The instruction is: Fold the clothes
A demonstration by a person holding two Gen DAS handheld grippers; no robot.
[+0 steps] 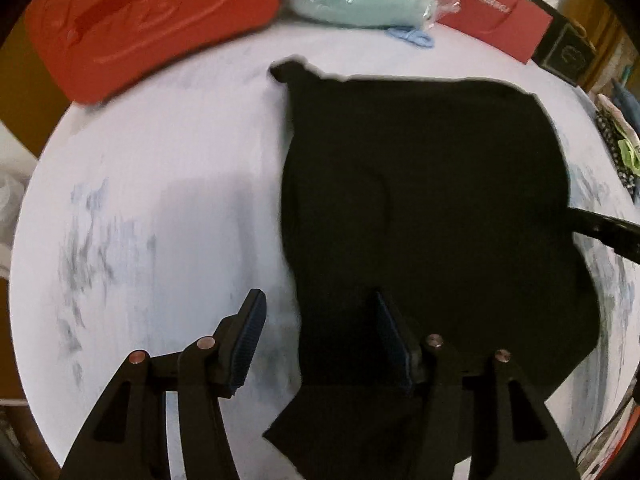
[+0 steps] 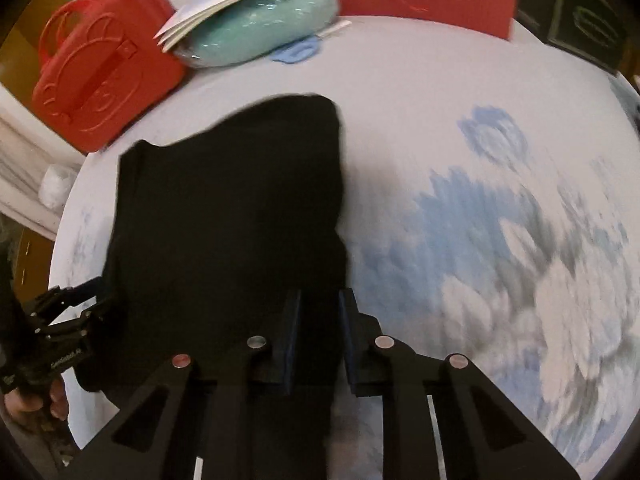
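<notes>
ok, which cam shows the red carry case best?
Right wrist view: the red carry case shows whole, with its handle and embossed front, beside the mint bundle. Left wrist view catches it larger but cut off at the frame's top and blurred.

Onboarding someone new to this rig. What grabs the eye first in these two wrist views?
The black, partly folded garment dominates, lying mid-table on the pale cloth with blue cloud print. Behind it at the far edge sit a red moulded plastic case and a mint-green bundle in clear wrap. The left gripper stands open over the garment's near edge; the right gripper, jaws narrow, straddles its right edge.
</notes>
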